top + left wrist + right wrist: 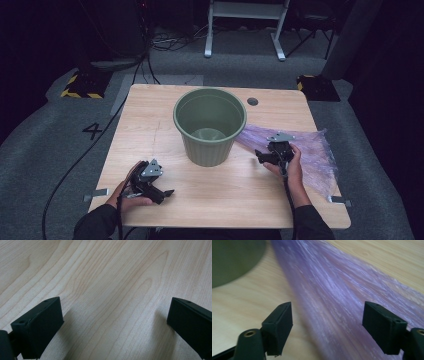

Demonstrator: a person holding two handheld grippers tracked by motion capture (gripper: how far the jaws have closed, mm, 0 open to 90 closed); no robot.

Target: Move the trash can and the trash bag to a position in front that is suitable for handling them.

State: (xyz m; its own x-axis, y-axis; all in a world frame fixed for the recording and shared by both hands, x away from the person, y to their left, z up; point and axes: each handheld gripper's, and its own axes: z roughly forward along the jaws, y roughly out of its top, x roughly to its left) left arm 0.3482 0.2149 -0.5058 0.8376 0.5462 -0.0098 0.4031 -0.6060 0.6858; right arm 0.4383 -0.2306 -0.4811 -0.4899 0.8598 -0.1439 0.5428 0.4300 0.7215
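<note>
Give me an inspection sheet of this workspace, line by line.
Surface: light wooden table, with a small dark round hole near the far edge.
Job's things: green bin standing upright at the middle; purple plastic bag lying flat to its right.
Clutter: nothing seen.
Grippers: left gripper open over bare wood; right gripper open above the bag, nothing clamped.
Cables: a black cable runs across the floor on the left.
Surroundings: grey carpet, white frame legs behind, yellow-black striped blocks.

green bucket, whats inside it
Nothing shows inside the green bucket but its bare floor; its near wall hides the closest strip of that floor. The purple bag lies outside, on the table.
</note>
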